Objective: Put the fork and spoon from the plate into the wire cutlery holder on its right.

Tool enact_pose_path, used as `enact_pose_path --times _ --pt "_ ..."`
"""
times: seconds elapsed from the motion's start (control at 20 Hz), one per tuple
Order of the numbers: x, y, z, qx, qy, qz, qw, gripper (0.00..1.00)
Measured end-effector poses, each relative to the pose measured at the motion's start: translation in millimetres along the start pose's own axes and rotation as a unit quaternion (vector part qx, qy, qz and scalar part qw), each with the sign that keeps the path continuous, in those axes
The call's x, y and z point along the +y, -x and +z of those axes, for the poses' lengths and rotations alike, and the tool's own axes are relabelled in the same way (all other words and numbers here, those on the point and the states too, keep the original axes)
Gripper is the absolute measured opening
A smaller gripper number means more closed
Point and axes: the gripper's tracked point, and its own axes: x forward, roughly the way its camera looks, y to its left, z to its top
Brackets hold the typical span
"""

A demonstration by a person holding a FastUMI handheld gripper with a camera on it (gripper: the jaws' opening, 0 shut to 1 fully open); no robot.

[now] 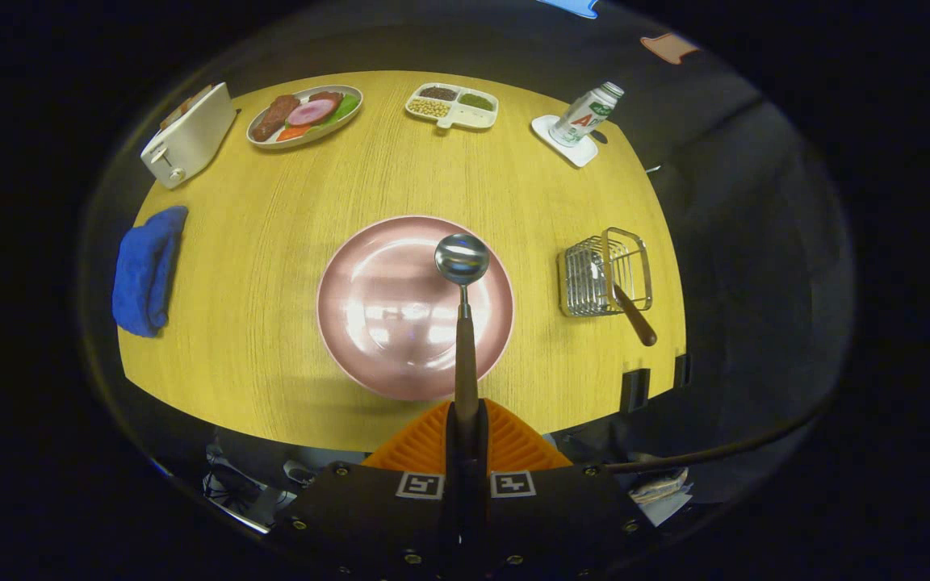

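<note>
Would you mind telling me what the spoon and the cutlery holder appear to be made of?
The spoon, clamped between the gripper fingers, looks like polished metal at the mirror-bright bowl, with a matte brown, likely wooden handle. The cutlery holder looks like shiny chromed wire, judging by its thin gleaming bars.

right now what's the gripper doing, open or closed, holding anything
gripper: tongs closed on the spoon handle, bowl raised above the pink plate.
</note>
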Motion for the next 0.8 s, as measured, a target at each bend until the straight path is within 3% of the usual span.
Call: enact_pose_path --times 0.8 --pt "-113.5 18.8 16.6 -0.008 -0.088 -0.051 0.995 0.07"
